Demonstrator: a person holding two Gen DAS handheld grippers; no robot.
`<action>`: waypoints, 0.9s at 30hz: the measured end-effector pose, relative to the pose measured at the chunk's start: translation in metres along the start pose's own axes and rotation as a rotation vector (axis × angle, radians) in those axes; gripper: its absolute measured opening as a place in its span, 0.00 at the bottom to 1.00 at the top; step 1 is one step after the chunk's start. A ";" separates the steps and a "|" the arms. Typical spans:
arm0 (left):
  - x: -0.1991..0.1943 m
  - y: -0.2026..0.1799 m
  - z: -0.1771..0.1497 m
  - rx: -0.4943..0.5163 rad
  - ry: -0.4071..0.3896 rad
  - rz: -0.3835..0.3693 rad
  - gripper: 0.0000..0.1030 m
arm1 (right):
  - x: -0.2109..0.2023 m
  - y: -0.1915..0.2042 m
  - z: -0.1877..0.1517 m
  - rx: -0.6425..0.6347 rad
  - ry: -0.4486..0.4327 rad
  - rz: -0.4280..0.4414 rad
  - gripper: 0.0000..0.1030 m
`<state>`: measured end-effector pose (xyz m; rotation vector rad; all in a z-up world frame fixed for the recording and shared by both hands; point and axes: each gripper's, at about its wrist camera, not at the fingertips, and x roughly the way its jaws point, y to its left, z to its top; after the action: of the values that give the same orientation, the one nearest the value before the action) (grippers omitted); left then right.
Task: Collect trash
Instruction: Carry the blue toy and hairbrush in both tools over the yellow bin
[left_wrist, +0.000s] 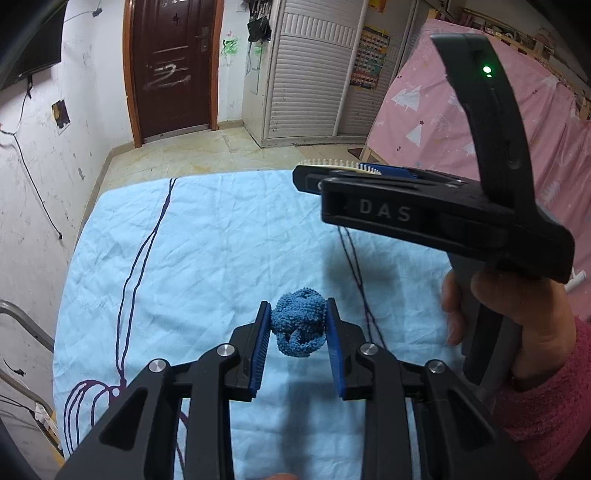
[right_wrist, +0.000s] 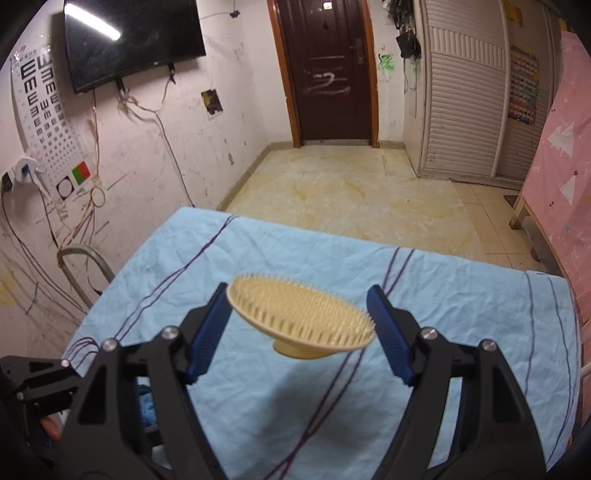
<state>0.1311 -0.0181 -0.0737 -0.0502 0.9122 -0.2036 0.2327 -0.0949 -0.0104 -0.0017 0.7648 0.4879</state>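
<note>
The left gripper (left_wrist: 299, 326) held a blue knitted ball (left_wrist: 298, 327) between its narrow-set blue fingers (left_wrist: 258, 354), both pads pressing against the ball's sides, lifted clear above the light blue sheet (left_wrist: 207, 236) that covered the counter. The sheet was wrinkled and crossed by thin dark purple lines. To the right in the left wrist view, a hand (left_wrist: 506, 314) in a pink fuzzy sleeve (left_wrist: 546, 398) gripped the handle of the right gripper (right_wrist: 299, 321), whose black body carried the letters DAS and a small green light. In the right wrist view that gripper's fingers (right_wrist: 207, 336) stood fairly wide and clasped a pale yellow round brush (right_wrist: 299, 317) by its rim, bristles facing up and its short stem below, tilted and raised above the sheet. The left finger touched the disc's edge, and the right finger met the opposite edge. Beyond the counter lay a yellowish tiled floor (right_wrist: 343, 188), a dark brown door (right_wrist: 332, 70), a white slatted wardrobe (right_wrist: 461, 107), a wall-mounted television (right_wrist: 129, 40), an eye chart (right_wrist: 40, 110), and a pink patterned cloth (left_wrist: 461, 122).
</note>
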 end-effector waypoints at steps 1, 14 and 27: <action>-0.001 -0.005 0.002 0.010 -0.003 0.002 0.20 | -0.005 -0.005 0.000 0.008 -0.011 -0.003 0.70; 0.007 -0.086 0.027 0.144 -0.010 -0.027 0.20 | -0.087 -0.097 -0.022 0.154 -0.146 -0.079 0.70; 0.027 -0.175 0.032 0.267 0.019 -0.074 0.20 | -0.154 -0.186 -0.069 0.294 -0.223 -0.185 0.70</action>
<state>0.1457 -0.1965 -0.0527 0.1657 0.8959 -0.3939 0.1712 -0.3377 0.0098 0.2501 0.6048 0.1921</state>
